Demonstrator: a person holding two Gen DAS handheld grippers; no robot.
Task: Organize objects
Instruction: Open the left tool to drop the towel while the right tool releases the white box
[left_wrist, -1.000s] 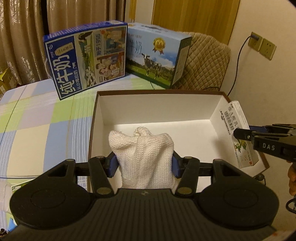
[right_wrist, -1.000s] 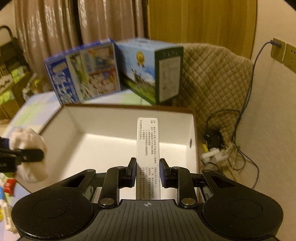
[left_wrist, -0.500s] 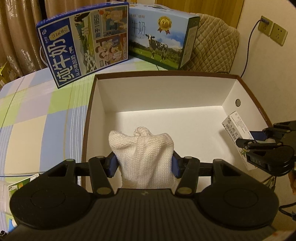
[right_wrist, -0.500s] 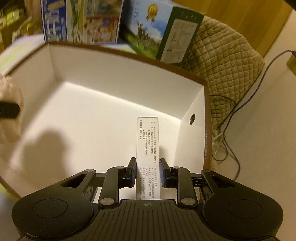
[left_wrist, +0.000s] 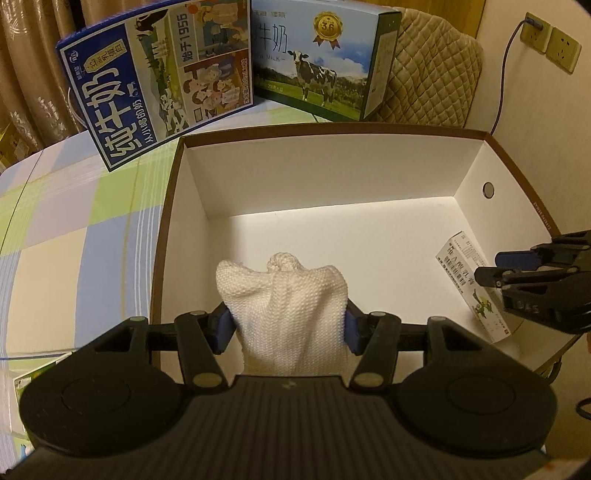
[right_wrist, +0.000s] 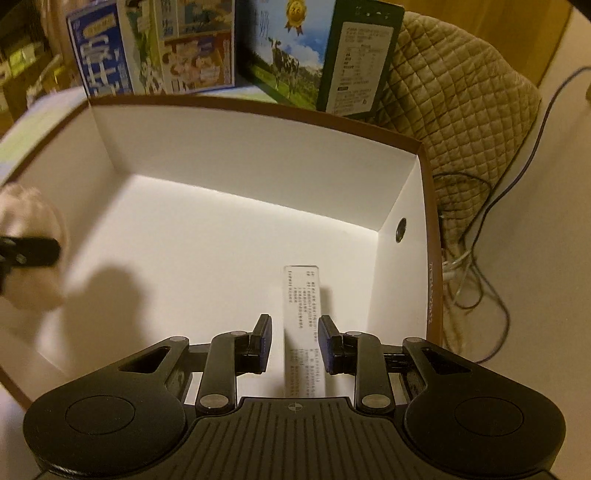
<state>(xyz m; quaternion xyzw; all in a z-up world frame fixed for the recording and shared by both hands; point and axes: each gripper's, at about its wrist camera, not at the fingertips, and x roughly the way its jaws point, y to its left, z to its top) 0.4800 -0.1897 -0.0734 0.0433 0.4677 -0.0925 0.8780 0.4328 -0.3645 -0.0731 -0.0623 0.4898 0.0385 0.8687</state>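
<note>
currently left tongs (left_wrist: 286, 325) are pinching the knitted cloth (left_wrist: 282, 299) by the box's (left_wrist: 332, 162) near-left corner; right tongs (right_wrist: 294, 341) are spread around the carton (right_wrist: 303, 332) at the right wall. risk: carton tipping, cloth snagging the rim.

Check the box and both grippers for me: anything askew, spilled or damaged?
Nothing stands out. The white box looks intact and clean inside. The left gripper grips the knitted cloth evenly. The right gripper has its pads apart around the small carton, low by the box's right wall.
</note>
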